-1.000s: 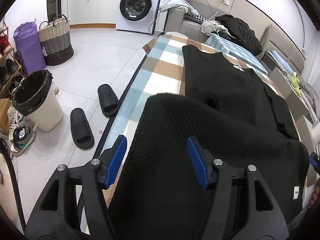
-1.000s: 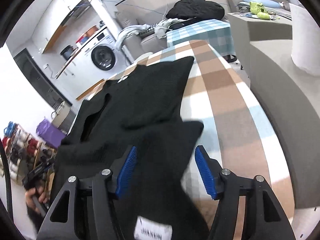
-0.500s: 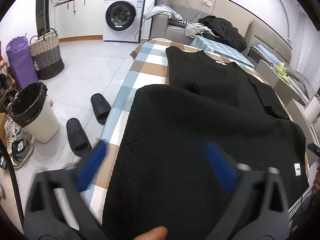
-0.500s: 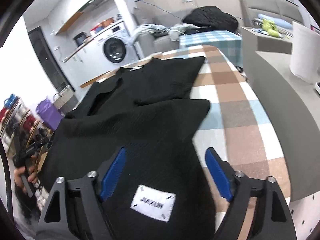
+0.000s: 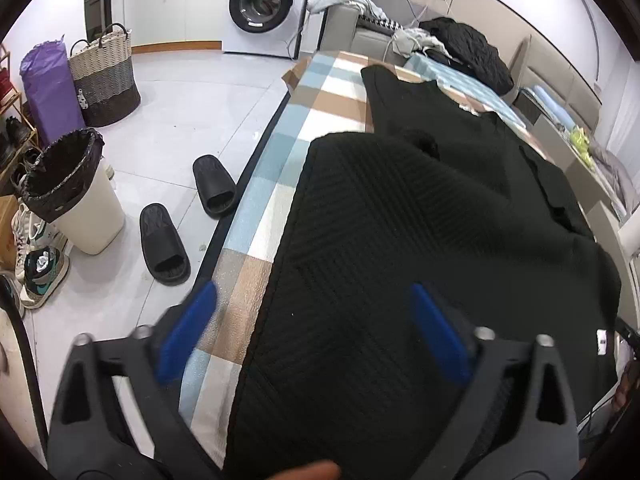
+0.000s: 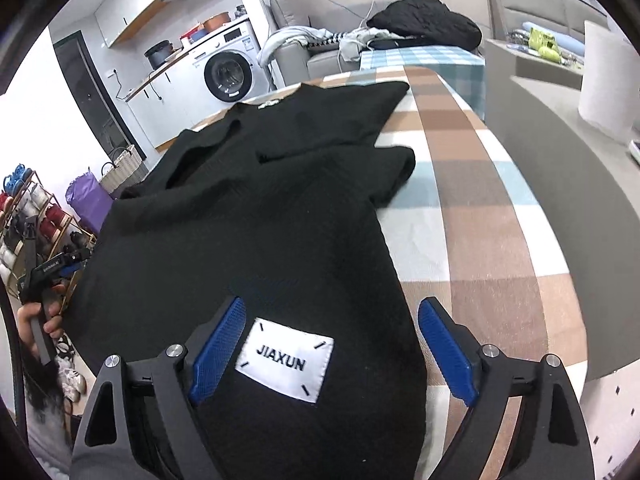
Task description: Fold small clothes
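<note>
A black knit sweater [image 5: 420, 220] lies spread on the checked table cover [image 5: 324, 92], its near part folded over the rest. It also shows in the right wrist view [image 6: 260, 216], with a white "JIAXUN" label [image 6: 285, 363] near the hem. My left gripper [image 5: 312, 328] is open, its blue pads either side of the sweater's near left edge, holding nothing. My right gripper [image 6: 328, 348] is open just above the hem, the label between its pads. The left gripper also shows in the right wrist view [image 6: 60, 268], in a hand.
Left of the table on the floor are two black slippers [image 5: 188, 216], a lined bin [image 5: 68, 188], a woven basket [image 5: 106, 76] and a purple bag [image 5: 48, 84]. A washing machine [image 5: 264, 4] stands at the back. A grey counter [image 6: 560, 128] with a paper roll [image 6: 608, 76] flanks the table's right side.
Both grippers have opened wider and pulled back toward the sweater's near edge. The label has come between the right gripper's pads. The sweater lies still.
</note>
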`<state>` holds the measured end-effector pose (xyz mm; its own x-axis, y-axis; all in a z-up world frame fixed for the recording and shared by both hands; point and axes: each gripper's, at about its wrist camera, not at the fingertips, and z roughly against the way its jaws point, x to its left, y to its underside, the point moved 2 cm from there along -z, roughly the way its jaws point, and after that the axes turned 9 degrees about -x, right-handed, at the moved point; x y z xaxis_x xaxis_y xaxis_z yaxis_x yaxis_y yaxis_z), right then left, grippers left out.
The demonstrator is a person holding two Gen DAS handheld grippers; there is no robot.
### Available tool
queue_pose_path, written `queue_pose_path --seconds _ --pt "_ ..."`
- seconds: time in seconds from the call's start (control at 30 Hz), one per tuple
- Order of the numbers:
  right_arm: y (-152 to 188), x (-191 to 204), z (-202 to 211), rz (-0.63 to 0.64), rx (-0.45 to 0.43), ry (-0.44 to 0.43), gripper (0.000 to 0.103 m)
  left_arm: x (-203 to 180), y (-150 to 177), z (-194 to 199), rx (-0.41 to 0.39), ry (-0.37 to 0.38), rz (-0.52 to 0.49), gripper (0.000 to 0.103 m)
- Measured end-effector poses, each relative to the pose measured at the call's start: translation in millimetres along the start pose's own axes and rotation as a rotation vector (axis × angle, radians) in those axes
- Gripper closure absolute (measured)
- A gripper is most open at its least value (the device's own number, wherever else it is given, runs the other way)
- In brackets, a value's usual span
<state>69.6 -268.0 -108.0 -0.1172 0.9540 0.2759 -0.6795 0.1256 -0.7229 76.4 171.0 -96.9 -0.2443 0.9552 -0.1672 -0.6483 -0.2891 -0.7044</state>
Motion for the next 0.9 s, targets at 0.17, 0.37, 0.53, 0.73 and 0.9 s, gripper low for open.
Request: queue_pose_path --seconds 0.17,0.37,0.53,0.73,0.9 --pt "2.3 -5.2 -4.4 0.006 0.012 0.017 0.016 -11.7 2.0 -14.9 0.023 -0.021 -0.093 0.038" --pt "4.4 -9.8 -1.0 0.018 0.007 0.04 0.029 -21.5 3.6 -14.7 0.009 0.065 -0.094 0.097" --pt "2.0 -8.5 -4.9 0.049 -0.004 0.042 0.048 -25.0 -2.3 -2.1 -0.072 0.06 -0.082 0.097" --pt "-11.6 -4.5 -9.2 0.044 -0.02 -0.002 0.098 -29.9 -8.9 23.1 -0.157 0.083 -0.085 0.098" --pt "-13.7 -15.0 33.1 0.002 -0.145 -0.04 0.099 -23.8 1.4 58.3 -0.203 0.104 -0.065 0.098"
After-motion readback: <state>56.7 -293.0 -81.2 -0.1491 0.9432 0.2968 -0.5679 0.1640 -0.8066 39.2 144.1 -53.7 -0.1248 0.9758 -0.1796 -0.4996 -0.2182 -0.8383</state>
